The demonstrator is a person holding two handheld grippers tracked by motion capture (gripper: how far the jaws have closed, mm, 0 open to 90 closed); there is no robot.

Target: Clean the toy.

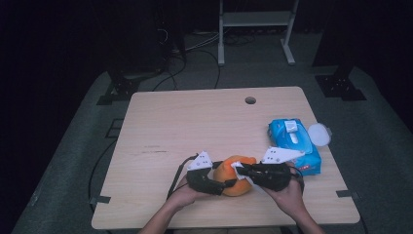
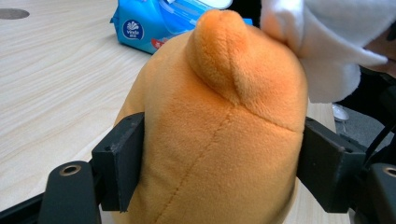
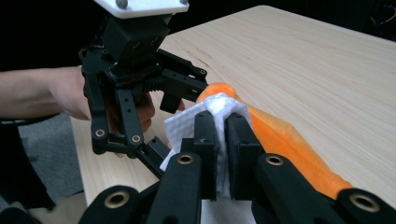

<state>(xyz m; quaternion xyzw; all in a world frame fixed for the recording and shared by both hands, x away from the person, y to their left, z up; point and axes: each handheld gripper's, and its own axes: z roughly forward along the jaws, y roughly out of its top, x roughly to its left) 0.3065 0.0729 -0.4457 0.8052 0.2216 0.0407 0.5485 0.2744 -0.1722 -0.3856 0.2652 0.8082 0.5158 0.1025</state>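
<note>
On the pale desk point(image 1: 195, 122), left tongs point(image 2: 219, 163) clamp the orange plush toy point(image 2: 219, 121); right tongs point(image 3: 223, 140), pinching a white wipe point(image 3: 217, 106), are probably cleaning it. Next: rub along its surface.

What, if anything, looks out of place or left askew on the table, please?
The blue wipes pack lies with its lid flipped open to the side. Otherwise nothing stands out: no spill or damage shows on the table.
</note>
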